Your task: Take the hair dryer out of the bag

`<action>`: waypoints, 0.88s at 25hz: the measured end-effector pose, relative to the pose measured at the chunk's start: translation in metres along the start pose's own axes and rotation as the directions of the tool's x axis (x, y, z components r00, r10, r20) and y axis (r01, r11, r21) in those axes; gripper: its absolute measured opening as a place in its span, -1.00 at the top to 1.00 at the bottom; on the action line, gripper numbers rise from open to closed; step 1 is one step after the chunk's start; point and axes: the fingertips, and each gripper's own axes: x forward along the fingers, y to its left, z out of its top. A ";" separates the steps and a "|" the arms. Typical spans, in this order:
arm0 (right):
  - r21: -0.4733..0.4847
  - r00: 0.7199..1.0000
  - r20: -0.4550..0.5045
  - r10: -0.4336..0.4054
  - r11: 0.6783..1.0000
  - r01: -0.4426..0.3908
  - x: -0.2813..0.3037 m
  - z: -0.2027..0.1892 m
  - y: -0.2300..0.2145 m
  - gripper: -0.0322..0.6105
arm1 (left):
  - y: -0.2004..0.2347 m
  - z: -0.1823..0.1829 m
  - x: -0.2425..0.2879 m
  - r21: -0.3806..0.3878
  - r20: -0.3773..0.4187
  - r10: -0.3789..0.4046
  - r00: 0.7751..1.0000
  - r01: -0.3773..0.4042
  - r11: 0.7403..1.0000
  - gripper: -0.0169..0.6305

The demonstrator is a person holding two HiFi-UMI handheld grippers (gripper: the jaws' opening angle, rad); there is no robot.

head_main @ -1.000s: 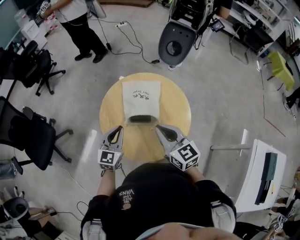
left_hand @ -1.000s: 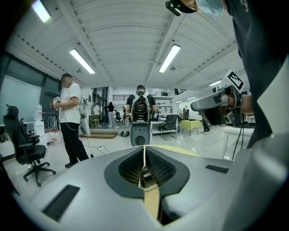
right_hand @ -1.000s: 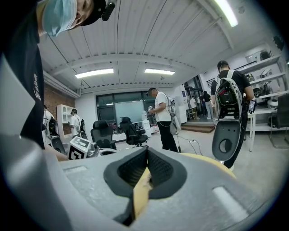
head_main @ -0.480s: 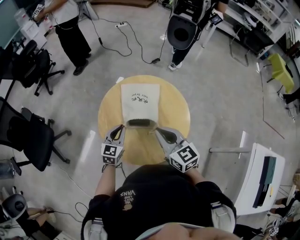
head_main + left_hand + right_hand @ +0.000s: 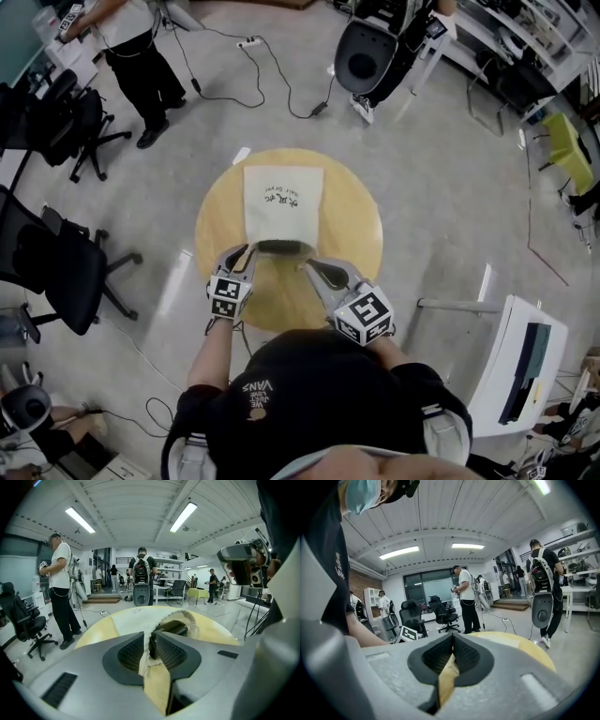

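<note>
Since the earlier frame the left gripper (image 5: 246, 255) has been lowered and brought up to the near left corner of the mouth of the bag (image 5: 283, 192), and its jaws have just been opening; the bag itself has not been shifted. The hair dryer (image 5: 281, 247) is inside the bag, with only its dark end seen in the mouth, which is turned toward the person. The bag is laid flat on the round tabletop (image 5: 352, 220). A fold of the white rim is seen between the left jaws, which stand partly apart and are not yet pressed on it. The right gripper (image 5: 310, 266) is held fully closed and empty just beside the right corner of the mouth, over bare tabletop. The step in hand is judged to be the taking of the rim, so that the mouth can be held; nothing has been drawn out yet. Next, the left jaws would need to be closed on the rim. The right jaws would then need to be opened and set round the hair dryer, while the bag is kept from sliding.
</note>
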 end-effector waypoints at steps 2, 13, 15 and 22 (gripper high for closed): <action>0.004 1.000 -0.006 0.004 1.000 -0.004 0.002 -0.001 -0.003 0.90 | 0.003 -0.007 0.007 -0.010 -0.026 0.005 1.000 -0.005 1.000 0.65; 0.025 0.999 -0.027 0.023 0.999 -0.022 0.009 -0.011 -0.017 0.90 | 0.008 -0.022 0.030 -0.026 -0.109 0.028 0.994 -0.031 0.999 0.59; 0.027 0.999 -0.029 0.026 0.999 -0.025 0.009 -0.011 -0.018 0.90 | 0.012 -0.023 0.032 -0.024 -0.100 0.046 0.994 -0.049 0.999 0.59; 0.026 0.998 -0.045 0.043 0.999 -0.042 0.018 -0.015 -0.021 0.90 | 0.015 -0.024 0.036 -0.045 -0.130 0.055 0.990 -0.061 0.997 0.59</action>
